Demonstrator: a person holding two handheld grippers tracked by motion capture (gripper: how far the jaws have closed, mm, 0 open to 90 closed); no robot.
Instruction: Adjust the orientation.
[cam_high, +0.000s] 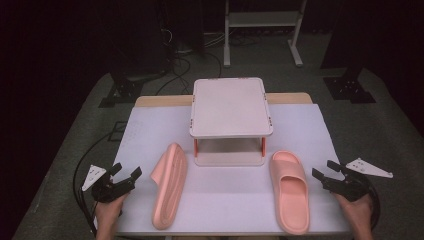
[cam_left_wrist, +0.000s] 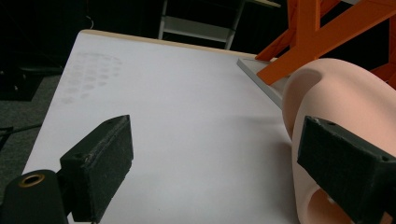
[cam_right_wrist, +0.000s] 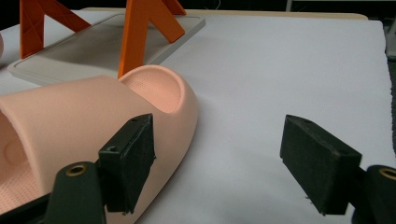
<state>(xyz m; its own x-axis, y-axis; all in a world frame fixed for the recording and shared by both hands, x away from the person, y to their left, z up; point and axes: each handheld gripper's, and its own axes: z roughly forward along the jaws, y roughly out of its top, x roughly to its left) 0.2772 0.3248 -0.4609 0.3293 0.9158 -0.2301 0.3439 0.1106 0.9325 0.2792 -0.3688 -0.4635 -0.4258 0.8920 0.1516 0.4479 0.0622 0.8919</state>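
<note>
Two pink slippers look like soft moulded foam with a matt finish. The left slipper (cam_high: 170, 186) lies on its side, its sole faintly ribbed. The right slipper (cam_high: 289, 190), at about 3 o'clock from it, has a smooth strap and a finely dotted footbed. The table (cam_high: 225, 200) is covered with a smooth, matt white sheet, and a pale wooden edge shows at 12 o'clock. The small rack (cam_high: 231, 120) has matt off-white plastic shelves and glossy orange plastic supports. The left gripper (cam_high: 125, 176) and right gripper (cam_high: 324, 170) have black jaws faced with rough, matt, grainy pads.
</note>
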